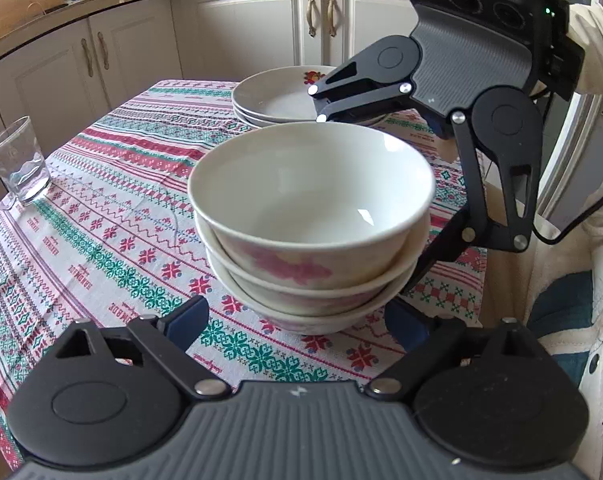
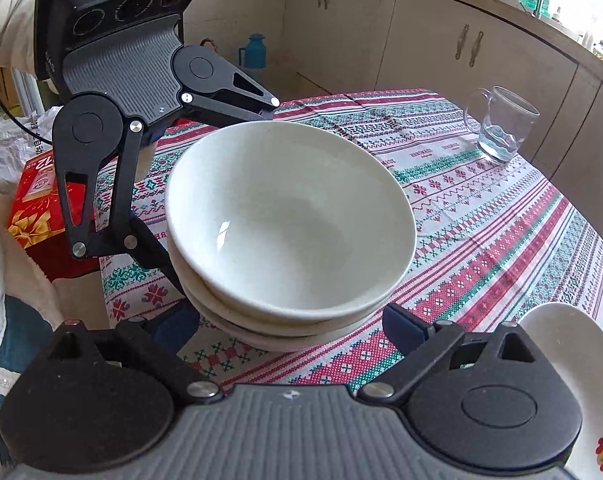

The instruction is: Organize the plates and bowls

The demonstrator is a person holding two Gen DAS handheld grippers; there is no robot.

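The left claw is spread wide, its blue-padded fingers flanking the base of a stack of three white bowls without visibly gripping it. The right claw is likewise released, one pad on each side of the same stack; in the left wrist view its far finger reaches over the back rim while the near finger runs down the stack's right side, though whether either touches the china is hard to tell. The bowls sit nested on the bench, which wears a red, green and white patterned tablecloth; the top bowl carries a pink floral print outside. Just behind the bowls stands a stack of white plates with a small fruit motif on the rim. A clear glass mug stands well apart near the bench's edge. A red gift box lies off the bench's side.
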